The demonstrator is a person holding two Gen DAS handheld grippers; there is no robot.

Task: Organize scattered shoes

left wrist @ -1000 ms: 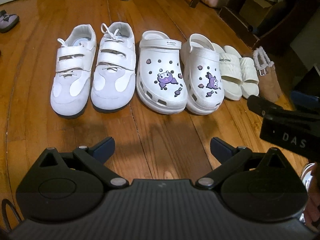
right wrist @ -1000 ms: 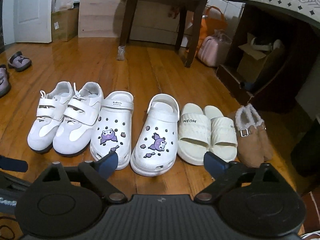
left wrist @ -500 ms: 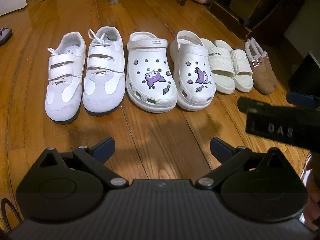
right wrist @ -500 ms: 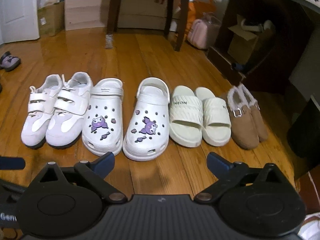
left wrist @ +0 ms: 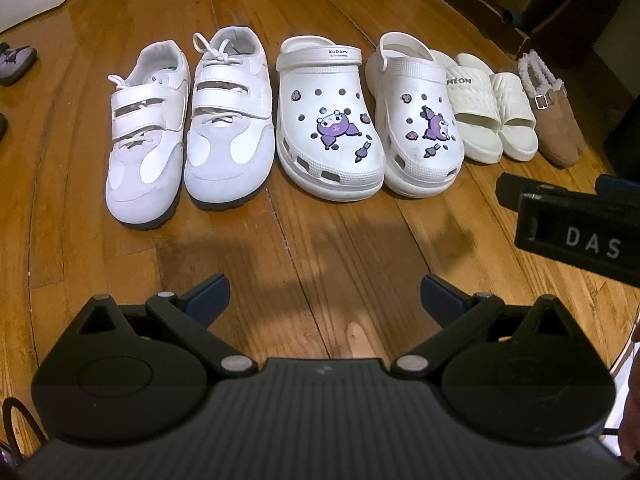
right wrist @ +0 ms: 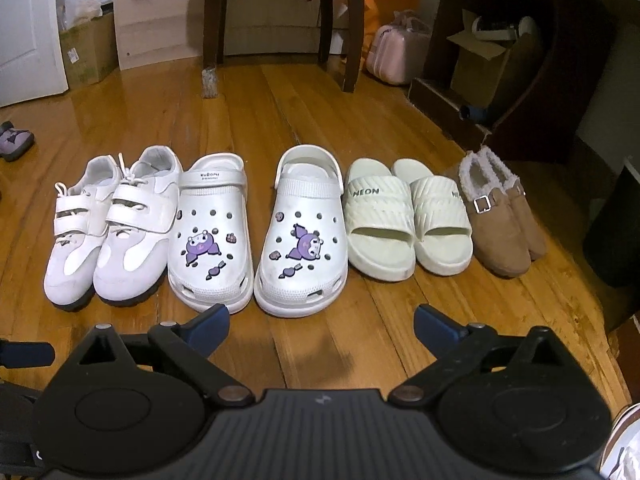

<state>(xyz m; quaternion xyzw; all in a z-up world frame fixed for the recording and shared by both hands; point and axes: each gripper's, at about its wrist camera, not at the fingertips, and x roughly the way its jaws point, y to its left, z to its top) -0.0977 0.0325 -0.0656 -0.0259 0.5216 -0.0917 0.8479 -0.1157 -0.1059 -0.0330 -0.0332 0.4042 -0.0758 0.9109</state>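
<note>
Four pairs, sneakers, clogs, slides and slippers, lie toe-forward in one row across mid-frame on the floor, apparently sorted by pair. Left claw and right claw gape wide, empty.

I'm seeing warm indoor light glaring off the wooden floor at far left, soft shadows lying on the boards before each hand-held gripper, fisheye bending bowing the edges, and dim, murky corners at right.
</note>
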